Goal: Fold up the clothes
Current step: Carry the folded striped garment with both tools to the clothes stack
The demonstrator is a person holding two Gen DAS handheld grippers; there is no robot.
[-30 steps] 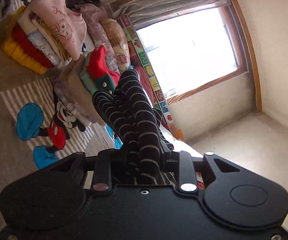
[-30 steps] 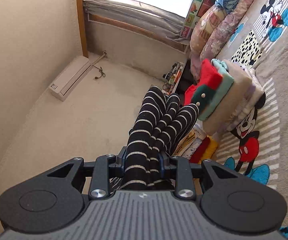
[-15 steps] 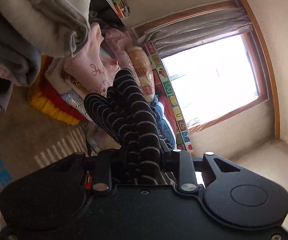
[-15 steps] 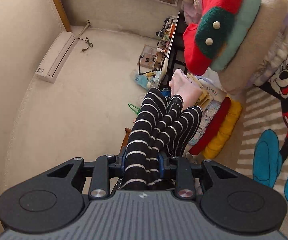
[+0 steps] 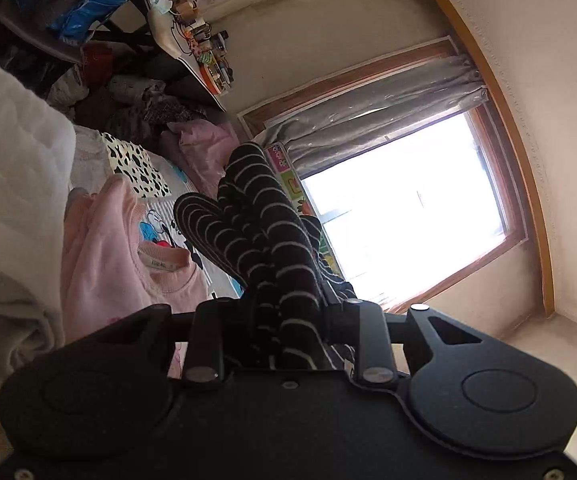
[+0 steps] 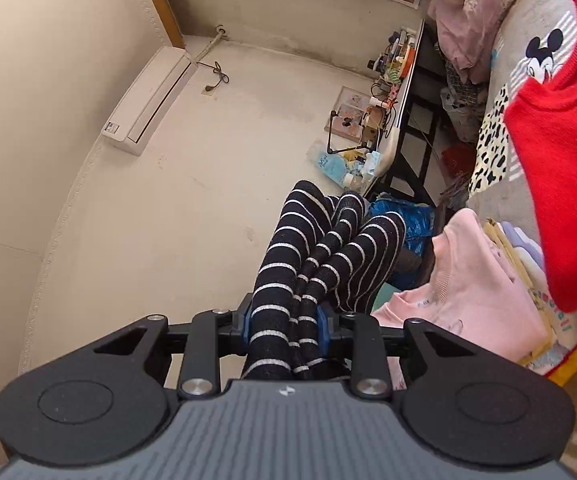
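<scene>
Both tongs are clamped shut on one garment: the left gripper and the right gripper each pinch a bunched wad of the striped garment, fingers closed down to the cloth thickness w/ no gap showing beside it. Garment is held aloft, off the bed, in front of both cams; the span between the two grips is not in view, so its hang and fold state cannot be told. Risks, as judged: (1) each jaw pair holds several gathered layers, so an inner layer may creep out under a pull, leaving edges uneven; cause = thick wad, uneven pad pressure. (2) Nearby stacks are close: pink sweatshirt atop a folded pile just beside the left grip, and a red knit garment near the right cam; a sweep of the hanging cloth could drag or topple them. (3) Lowering w/o seeing the slack may trap a crease. Appearance of the garment: black knit, thin white stripes across it, soft and stretchy-looking, rolled into three rounded lobes beyond each jaw pair. Below lies the cartoon-print bedspread.
</scene>
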